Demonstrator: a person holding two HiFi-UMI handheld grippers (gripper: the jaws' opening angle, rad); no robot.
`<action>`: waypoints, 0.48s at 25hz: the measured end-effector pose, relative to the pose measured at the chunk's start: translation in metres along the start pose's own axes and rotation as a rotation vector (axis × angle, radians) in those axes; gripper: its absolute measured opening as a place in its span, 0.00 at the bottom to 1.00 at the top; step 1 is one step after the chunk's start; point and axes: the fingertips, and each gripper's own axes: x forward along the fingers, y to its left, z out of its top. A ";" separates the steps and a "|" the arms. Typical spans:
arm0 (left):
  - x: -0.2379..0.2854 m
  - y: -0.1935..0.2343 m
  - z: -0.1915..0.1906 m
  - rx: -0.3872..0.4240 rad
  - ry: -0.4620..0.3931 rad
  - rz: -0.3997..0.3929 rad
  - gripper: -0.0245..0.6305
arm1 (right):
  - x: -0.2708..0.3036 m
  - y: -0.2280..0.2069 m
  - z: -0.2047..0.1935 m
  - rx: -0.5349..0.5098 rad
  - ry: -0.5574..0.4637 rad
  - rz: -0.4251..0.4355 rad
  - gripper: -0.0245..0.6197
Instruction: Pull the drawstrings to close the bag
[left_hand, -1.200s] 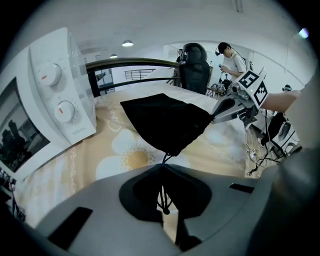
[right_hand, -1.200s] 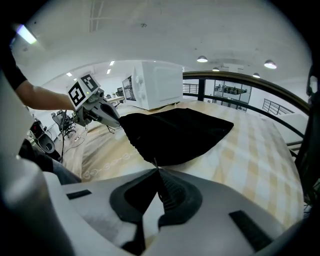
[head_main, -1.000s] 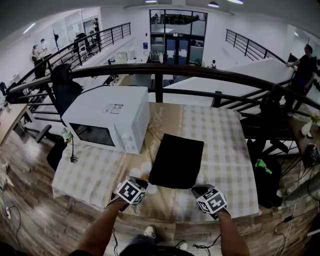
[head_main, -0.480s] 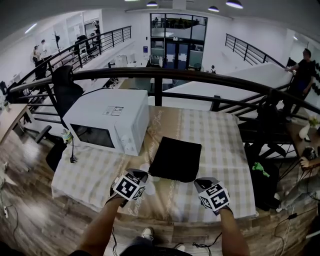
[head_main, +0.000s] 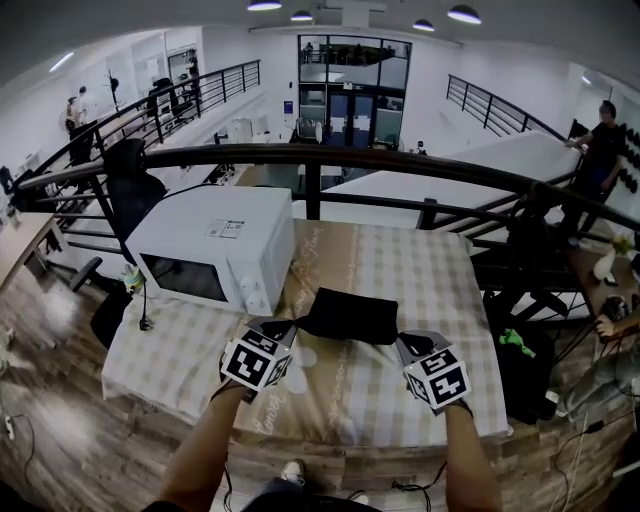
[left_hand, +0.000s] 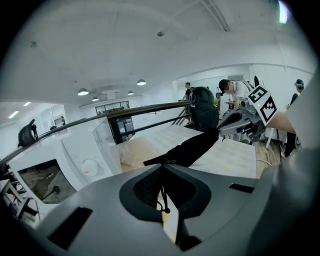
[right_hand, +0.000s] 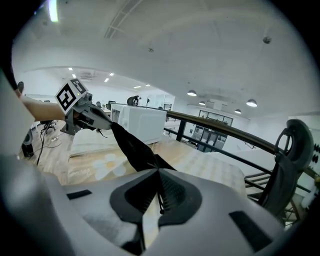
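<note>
Checked table (head_main: 440, 290) below, and the black drawstring bag (head_main: 345, 315) hangs taut, long axis running side to side. Left gripper (head_main: 283, 328) and right gripper (head_main: 405, 342) each pinch a drawstring (left_hand: 161, 192) in tight-pressed fingers (left_hand: 147, 187). The bag lies inward of both pairs, equally near, so the pull looks outward.

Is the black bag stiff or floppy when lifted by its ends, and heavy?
Likely floppy: the black bag drapes and bunches between the left gripper and right gripper. Probably light, since thin drawstrings carry it.
</note>
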 end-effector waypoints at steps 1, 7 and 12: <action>-0.002 0.002 0.007 0.001 -0.015 0.009 0.07 | -0.003 -0.003 0.006 -0.002 -0.012 -0.008 0.07; -0.018 0.009 0.046 0.002 -0.094 0.045 0.07 | -0.018 -0.017 0.038 -0.003 -0.081 -0.051 0.07; -0.031 0.012 0.068 0.009 -0.129 0.048 0.07 | -0.033 -0.027 0.068 0.000 -0.136 -0.090 0.07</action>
